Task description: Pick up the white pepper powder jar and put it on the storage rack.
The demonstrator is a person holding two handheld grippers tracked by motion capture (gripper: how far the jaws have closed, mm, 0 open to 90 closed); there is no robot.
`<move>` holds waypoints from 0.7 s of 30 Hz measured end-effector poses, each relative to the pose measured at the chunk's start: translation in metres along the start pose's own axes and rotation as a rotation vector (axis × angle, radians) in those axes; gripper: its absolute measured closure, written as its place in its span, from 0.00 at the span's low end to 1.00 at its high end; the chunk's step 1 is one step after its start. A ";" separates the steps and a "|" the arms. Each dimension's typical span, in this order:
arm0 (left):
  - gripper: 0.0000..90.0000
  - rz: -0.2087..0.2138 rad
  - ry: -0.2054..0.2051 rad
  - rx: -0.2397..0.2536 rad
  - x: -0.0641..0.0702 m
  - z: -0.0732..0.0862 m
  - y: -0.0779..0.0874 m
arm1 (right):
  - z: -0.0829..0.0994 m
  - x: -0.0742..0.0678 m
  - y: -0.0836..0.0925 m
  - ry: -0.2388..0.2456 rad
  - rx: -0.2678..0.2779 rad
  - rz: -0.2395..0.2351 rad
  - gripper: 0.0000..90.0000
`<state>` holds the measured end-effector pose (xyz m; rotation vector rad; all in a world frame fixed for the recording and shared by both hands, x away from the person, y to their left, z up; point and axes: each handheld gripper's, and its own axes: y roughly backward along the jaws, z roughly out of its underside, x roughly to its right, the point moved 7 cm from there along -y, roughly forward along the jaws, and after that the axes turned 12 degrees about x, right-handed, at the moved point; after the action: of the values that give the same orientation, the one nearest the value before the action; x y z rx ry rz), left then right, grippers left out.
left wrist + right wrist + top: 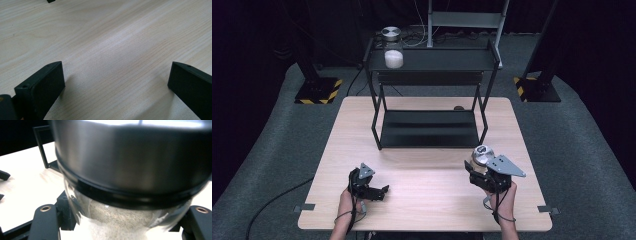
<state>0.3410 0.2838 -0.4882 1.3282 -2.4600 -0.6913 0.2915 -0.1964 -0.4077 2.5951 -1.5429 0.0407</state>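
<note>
Carrying a jar toward a rack, by the look of it: pale wooden table (pixel 427 200) first, bearing a black two-tier rack (pixel 429 127) at its far middle, with a second jar (pixel 393 54), lidded and holding white powder, on the left end of the top shelf. Nearer, at the right, right gripper (pixel 482 170) clamped on a glass jar (pixel 125 195) just under its steel lid (pixel 482 154), lifted off the wood. At the left, left gripper (pixel 115 82) resting low, jaws wide apart on nothing. Next, probably: raising the jar forward onto a shelf, kept upright, clear of the rack's frame.
</note>
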 end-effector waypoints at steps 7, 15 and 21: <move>0.00 -0.001 0.000 0.000 0.000 0.000 0.000 | -0.010 0.005 -0.014 0.001 -0.007 -0.010 0.33; 0.00 0.000 0.000 0.000 0.000 0.000 0.000 | -0.017 0.013 -0.030 -0.003 -0.023 -0.012 0.33; 0.00 0.001 0.000 -0.001 0.000 0.000 0.000 | -0.028 0.017 -0.038 -0.007 -0.022 -0.029 0.33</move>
<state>0.3410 0.2838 -0.4880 1.3271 -2.4595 -0.6924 0.3341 -0.1901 -0.3818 2.6029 -1.4990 0.0118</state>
